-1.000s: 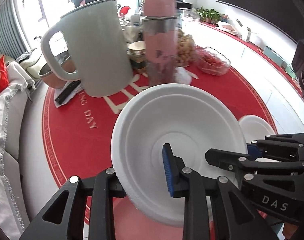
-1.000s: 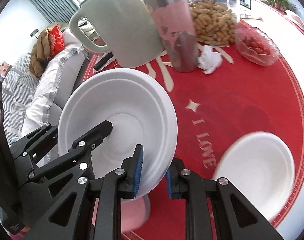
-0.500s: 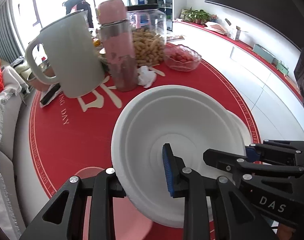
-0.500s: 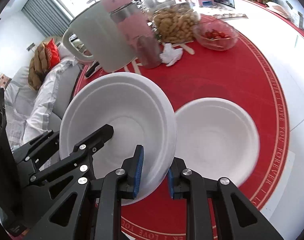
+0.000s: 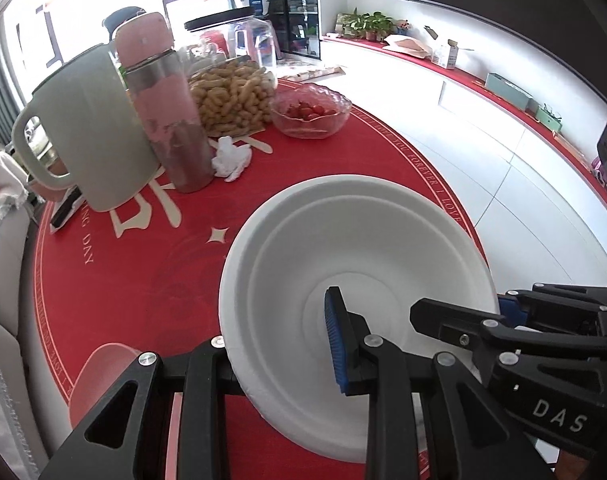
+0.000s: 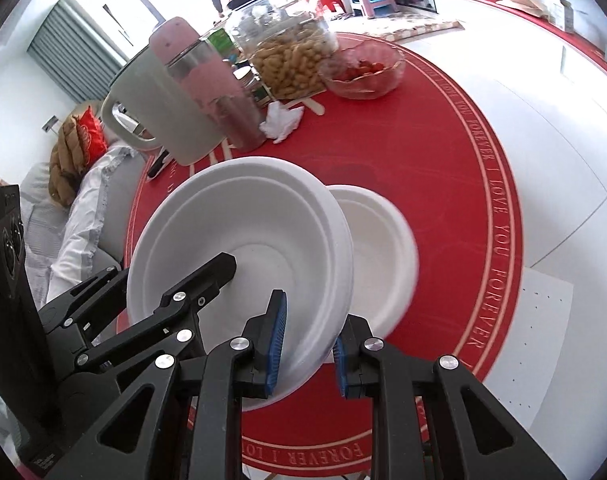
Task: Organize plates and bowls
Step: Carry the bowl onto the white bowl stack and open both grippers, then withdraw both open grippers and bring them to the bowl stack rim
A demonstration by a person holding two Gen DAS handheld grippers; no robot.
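**One bowl, two grips, and a second bowl waiting below**

The big white foam bowl (image 6: 239, 240) is up in the air, tipped, above the round red table (image 6: 483, 208). The left hand-held gripper (image 5: 279, 356) is pinched shut on the bowl's near rim. The right hand-held gripper (image 6: 307, 344) is pinched shut on the rim at the other side. A second white foam bowl (image 6: 379, 248) sits on the table just beside and under the held one.

What could go wrong? The foam rim is thin and soft. If the two grippers pull apart or twist different ways, I think the rim could bend, crack or slip out. If the bowl comes down off-centre, it may land on the lower bowl's edge and push it toward the table edge instead of sitting inside it.

Other things stand farther back, well apart from the bowls: a pale green jug with a handle (image 6: 163, 116), a pink bottle with a metal band (image 6: 211, 84), a clear jar of peanuts (image 6: 291, 52), a glass dish of red fruit (image 6: 363, 68) and a crumpled white tissue (image 6: 281, 120). A pink cup (image 5: 99, 384) sits near the left gripper, by the table edge, and could get knocked. Nothing lies between the two bowls.
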